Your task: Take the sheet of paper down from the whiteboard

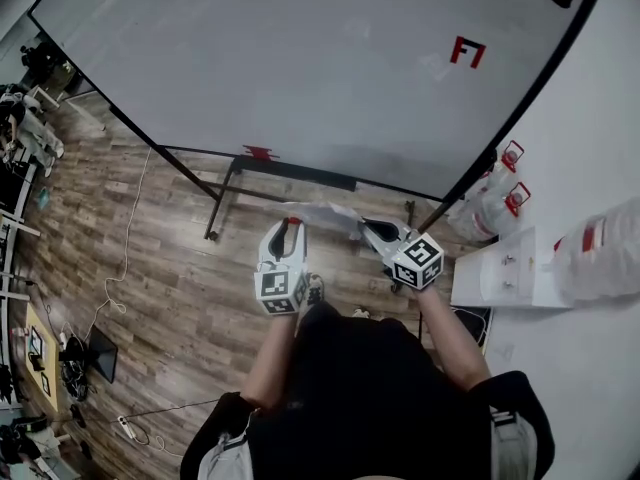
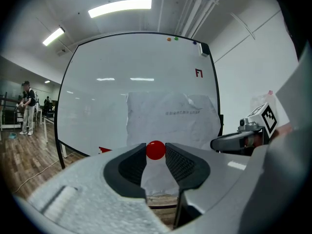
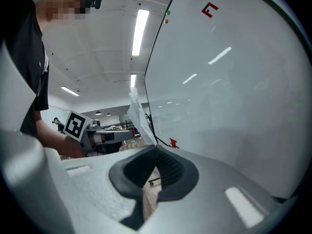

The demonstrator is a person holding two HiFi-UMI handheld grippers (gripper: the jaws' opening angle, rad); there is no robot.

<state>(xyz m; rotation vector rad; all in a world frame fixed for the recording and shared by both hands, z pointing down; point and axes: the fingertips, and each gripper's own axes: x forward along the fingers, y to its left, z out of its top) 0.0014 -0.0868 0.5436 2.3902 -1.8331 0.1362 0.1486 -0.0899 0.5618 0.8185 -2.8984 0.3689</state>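
Observation:
The white, creased sheet of paper [image 1: 322, 212] hangs in the air in front of the whiteboard [image 1: 300, 68], off its surface. My right gripper [image 1: 368, 227] is shut on the sheet's right edge; in the right gripper view the sheet [image 3: 138, 115] rises edge-on out of the closed jaws [image 3: 155, 149]. My left gripper [image 1: 291, 225] sits at the sheet's left side. In the left gripper view its jaws [image 2: 155, 153] pinch a small red round magnet [image 2: 155, 149], with the sheet [image 2: 170, 116] just behind it and the right gripper [image 2: 241, 139] to the right.
A red F-shaped marker [image 1: 467, 51] sticks to the whiteboard's upper right, and a red piece [image 1: 260, 153] sits at its lower edge. The board's dark stand [image 1: 225, 193] is on the wood floor. A white table [image 1: 575, 148] with red-capped clear bottles [image 1: 498, 200] is at the right. A person [image 2: 27, 106] stands far off.

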